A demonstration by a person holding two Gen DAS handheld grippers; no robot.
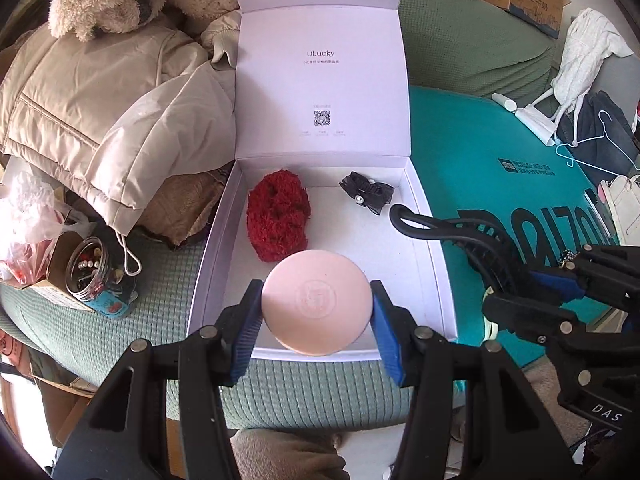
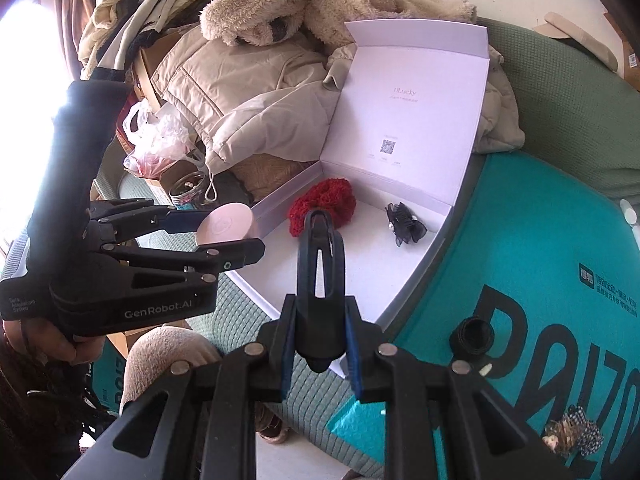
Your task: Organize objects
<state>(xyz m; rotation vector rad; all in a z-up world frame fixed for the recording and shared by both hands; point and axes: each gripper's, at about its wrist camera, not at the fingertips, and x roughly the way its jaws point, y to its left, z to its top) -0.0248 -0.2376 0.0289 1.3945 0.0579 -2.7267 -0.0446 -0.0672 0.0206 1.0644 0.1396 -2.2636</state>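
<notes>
Round pale-pink case (image 1: pixel 316 312), embossed lid

The round pink compact (image 1: pixel 317 312) sits clamped between the left gripper (image 1: pixel 316 322) pads over the open white box (image 1: pixel 420 216), with the red scrunchie (image 1: pixel 278 216) and black bow (image 1: pixel 366 192) beyond it; the black clip (image 2: pixel 320 272) projects from the closed right gripper (image 2: pixel 320 354).
</notes>
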